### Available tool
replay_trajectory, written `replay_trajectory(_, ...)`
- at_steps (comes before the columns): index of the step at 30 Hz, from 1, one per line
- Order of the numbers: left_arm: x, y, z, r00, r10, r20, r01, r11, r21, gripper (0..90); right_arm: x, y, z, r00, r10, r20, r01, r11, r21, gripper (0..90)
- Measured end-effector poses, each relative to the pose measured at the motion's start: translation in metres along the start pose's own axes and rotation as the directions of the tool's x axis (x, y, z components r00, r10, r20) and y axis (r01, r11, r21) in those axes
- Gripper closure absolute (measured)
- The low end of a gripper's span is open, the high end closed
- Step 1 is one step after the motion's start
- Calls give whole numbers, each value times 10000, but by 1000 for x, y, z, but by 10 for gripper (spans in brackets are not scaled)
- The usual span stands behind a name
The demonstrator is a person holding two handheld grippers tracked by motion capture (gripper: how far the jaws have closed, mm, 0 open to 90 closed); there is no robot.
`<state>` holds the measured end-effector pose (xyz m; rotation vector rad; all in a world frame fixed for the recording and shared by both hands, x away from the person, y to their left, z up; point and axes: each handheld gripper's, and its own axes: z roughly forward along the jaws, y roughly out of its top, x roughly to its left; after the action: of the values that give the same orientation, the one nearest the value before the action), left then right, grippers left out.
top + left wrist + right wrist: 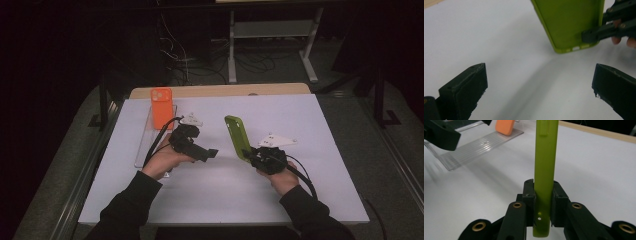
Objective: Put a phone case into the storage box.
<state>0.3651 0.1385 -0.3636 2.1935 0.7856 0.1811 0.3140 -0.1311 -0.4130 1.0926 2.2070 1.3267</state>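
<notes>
Green phone case [238, 138] is up off the white table [320, 130] in the high view, pinched at its lower end by my right gripper [252, 156]; an orange phone [161, 106] leans on a clear stand [145, 145]. My left gripper [210, 152] faces it, jaws spread, holding nothing. Its own view shows the case [571, 22] ahead, well short of them. The right gripper view shows the case [545, 170] clamped edge-on. I judge pickup done, handover or fitting left.

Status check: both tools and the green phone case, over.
Right tool shut on green phone case, case held edge-up off the table. Left tool open, holding nothing, pointed at the case. Orange case on clear tray, far side. Nothing between them.
</notes>
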Motion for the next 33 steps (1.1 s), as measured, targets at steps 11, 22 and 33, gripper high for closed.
replay_trajectory(11,-3,16,11,9962,-635,601,694,9925,-1011,0,10,1,5,9994,126,-337,-127,9999,-5,759)
replay_trajectory(22,-5,25,29,9917,-592,1145,728,9903,-1187,0,17,2,6,9984,26,-573,-29,10000,-57,759)
replay_trajectory(33,-12,29,39,9871,-878,1335,1078,9826,-1513,0,23,2,9,9972,29,-742,-33,10000,-56,759)
